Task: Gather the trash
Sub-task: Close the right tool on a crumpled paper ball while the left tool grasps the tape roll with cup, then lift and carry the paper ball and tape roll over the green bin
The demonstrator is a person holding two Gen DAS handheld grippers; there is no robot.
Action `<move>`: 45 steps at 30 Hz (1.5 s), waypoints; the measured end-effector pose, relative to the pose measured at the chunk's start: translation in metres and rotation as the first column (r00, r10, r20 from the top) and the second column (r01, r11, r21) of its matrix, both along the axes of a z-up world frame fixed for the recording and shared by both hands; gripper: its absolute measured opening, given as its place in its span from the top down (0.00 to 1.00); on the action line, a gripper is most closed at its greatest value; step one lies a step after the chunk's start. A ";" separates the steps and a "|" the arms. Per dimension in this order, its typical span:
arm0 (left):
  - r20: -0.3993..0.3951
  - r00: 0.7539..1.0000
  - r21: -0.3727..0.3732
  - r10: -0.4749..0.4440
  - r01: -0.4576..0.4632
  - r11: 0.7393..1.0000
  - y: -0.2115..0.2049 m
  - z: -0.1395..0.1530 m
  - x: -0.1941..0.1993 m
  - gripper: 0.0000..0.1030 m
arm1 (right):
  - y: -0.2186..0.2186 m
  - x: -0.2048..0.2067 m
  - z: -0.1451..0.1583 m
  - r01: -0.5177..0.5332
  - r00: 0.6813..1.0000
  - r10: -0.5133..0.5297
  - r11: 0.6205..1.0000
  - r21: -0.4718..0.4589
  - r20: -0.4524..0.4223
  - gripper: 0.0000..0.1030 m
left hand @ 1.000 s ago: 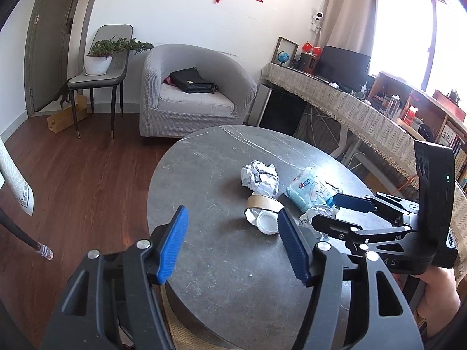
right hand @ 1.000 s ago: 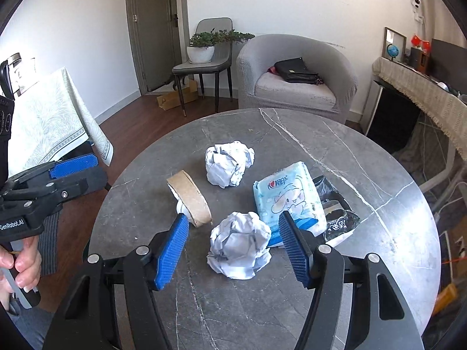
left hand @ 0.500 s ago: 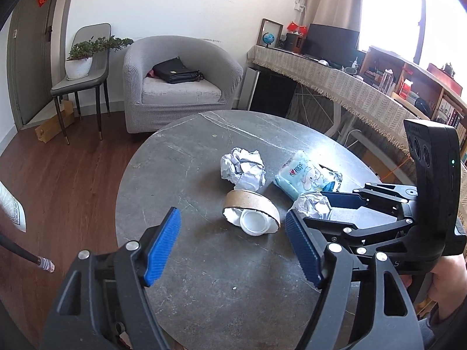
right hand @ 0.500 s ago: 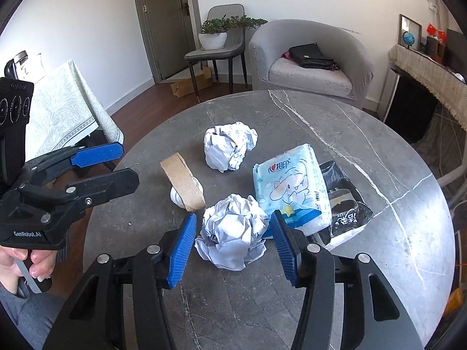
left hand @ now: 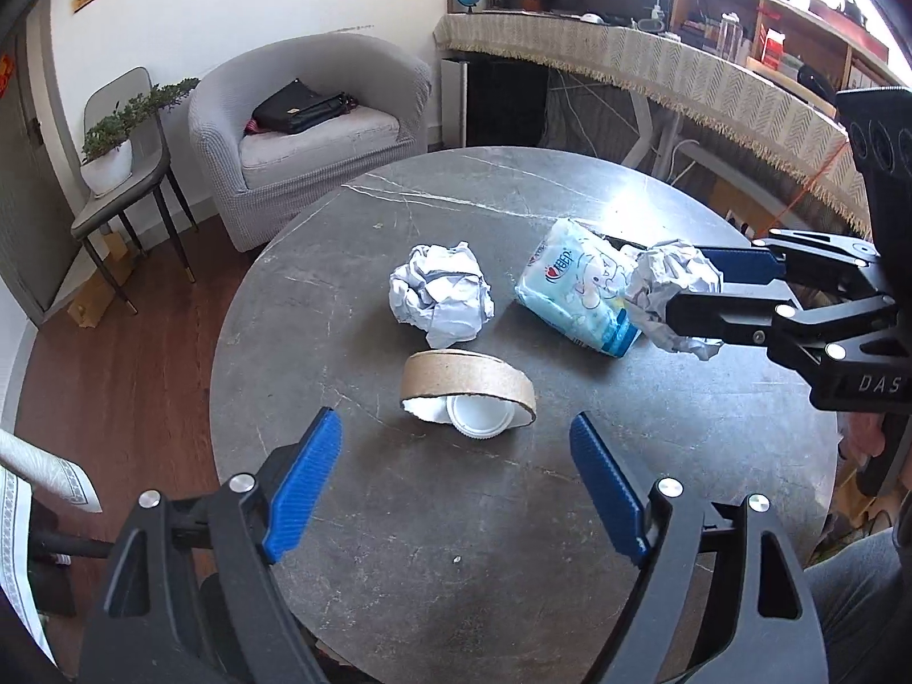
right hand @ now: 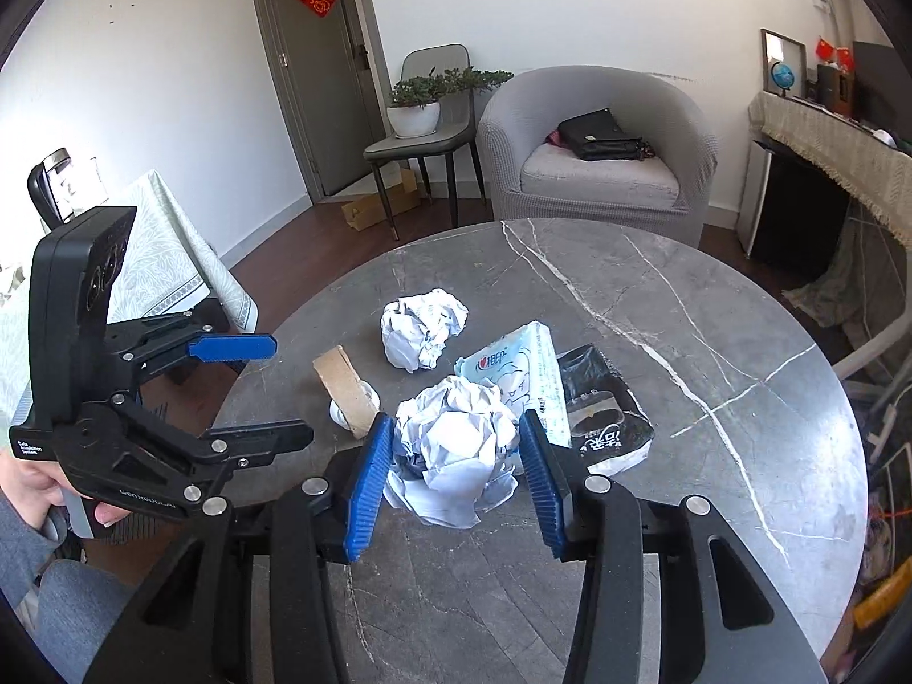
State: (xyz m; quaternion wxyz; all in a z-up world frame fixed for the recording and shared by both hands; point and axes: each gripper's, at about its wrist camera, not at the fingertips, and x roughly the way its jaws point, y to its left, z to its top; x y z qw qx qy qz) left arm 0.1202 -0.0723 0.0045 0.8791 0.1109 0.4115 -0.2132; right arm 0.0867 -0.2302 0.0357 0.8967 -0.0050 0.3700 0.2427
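On the round grey marble table (left hand: 433, 558) lie a crumpled white paper ball (left hand: 439, 299), a blue tissue pack (left hand: 575, 293), a cardboard tape ring (left hand: 467, 385) with a white lid (left hand: 476, 422) inside it, and a black wrapper (right hand: 604, 422). My right gripper (right hand: 456, 450) is shut on a second crumpled paper ball (right hand: 453, 450), also seen in the left wrist view (left hand: 672, 293). My left gripper (left hand: 456, 473) is open and empty, just short of the tape ring.
A grey armchair (left hand: 308, 131) with a black bag stands beyond the table. A chair with a potted plant (left hand: 114, 154) is at far left. A long cloth-covered desk (left hand: 655, 62) runs along the right. A patterned cloth (right hand: 165, 262) hangs at left.
My right gripper moved forward and closed on the near paper ball. My left gripper moved in over the table toward the tape ring, staying open.
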 end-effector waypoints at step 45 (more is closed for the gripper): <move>0.171 0.970 -0.187 0.174 -0.141 0.972 0.003 -0.014 -0.006 0.39 | -0.006 -0.006 0.001 0.018 1.000 -0.017 1.000 0.001 -0.017 0.55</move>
